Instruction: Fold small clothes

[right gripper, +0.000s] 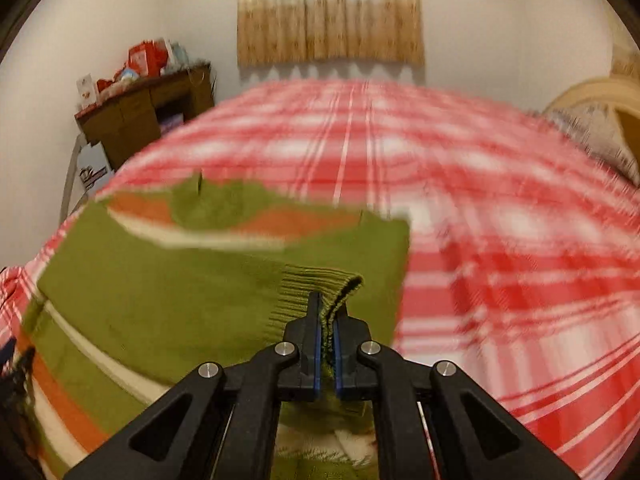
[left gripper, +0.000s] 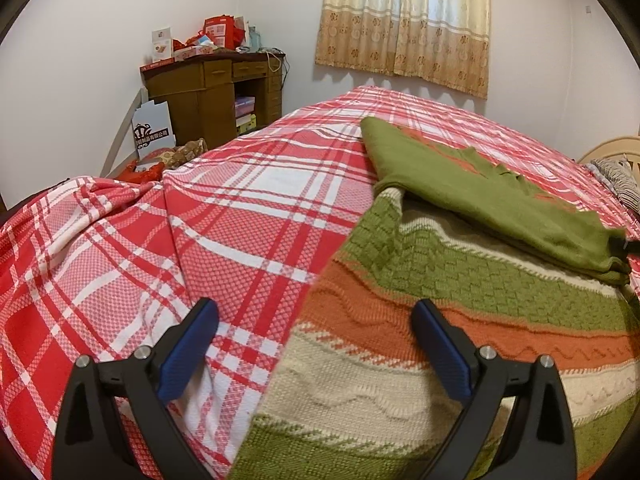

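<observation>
A bed [left gripper: 248, 216] under a red-and-white plaid cover fills both views. On it, at lower right of the left wrist view, lies a striped knitted sweater [left gripper: 400, 360] in green, orange and cream, with a plain green sleeve [left gripper: 472, 196] folded across its upper part. In the upper left corner of the room stands a brown wooden desk [left gripper: 212, 92] piled with red boxes. The left hand-held gripper [left gripper: 316, 316] is spread wide over the sweater's left edge, holding nothing. The right hand-held gripper [right gripper: 327, 312] is pressed together, pinching the sleeve's ribbed cuff [right gripper: 320, 282].
</observation>
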Available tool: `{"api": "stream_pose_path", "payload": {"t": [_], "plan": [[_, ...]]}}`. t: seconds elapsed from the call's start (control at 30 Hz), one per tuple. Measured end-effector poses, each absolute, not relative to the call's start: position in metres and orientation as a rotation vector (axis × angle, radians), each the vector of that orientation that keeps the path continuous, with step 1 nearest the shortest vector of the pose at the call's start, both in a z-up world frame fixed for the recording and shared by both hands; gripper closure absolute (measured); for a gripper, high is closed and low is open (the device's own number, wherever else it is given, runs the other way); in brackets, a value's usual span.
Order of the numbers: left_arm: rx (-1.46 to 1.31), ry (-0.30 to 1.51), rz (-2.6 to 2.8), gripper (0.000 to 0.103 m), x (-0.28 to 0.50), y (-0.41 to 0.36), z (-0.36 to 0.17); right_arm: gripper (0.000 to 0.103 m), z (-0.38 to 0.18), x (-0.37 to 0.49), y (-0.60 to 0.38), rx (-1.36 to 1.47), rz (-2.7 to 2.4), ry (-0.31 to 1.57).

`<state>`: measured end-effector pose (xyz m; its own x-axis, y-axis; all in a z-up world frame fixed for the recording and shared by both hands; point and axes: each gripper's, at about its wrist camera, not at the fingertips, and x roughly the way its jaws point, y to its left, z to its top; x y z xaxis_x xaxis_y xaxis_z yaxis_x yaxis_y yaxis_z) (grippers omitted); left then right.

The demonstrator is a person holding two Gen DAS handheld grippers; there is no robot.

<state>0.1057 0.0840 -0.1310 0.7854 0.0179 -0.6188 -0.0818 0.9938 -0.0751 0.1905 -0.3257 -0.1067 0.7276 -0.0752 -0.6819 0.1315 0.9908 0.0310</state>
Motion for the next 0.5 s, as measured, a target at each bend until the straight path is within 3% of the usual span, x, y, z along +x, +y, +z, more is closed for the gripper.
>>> {"api": "stream_pose_path", "payload": {"t": [0.2,0.33,0.5], "plan": [[-0.095,0.673,0.056,0.003,0.106,0.084,-0.131,0.092,-0.097,0.175,-0.337,0.114,-0.152,0.722],[-0.084,0.696,0.065,0.003,0.109,0.083,-0.127,0.092,-0.076,0.143,-0.345,0.050,-0.320,0.652],[-0.079,0.672,0.094,0.004,0.113,0.077,-0.105,0.092,-0.068,0.129,-0.324,0.038,-0.132,0.654]]}}
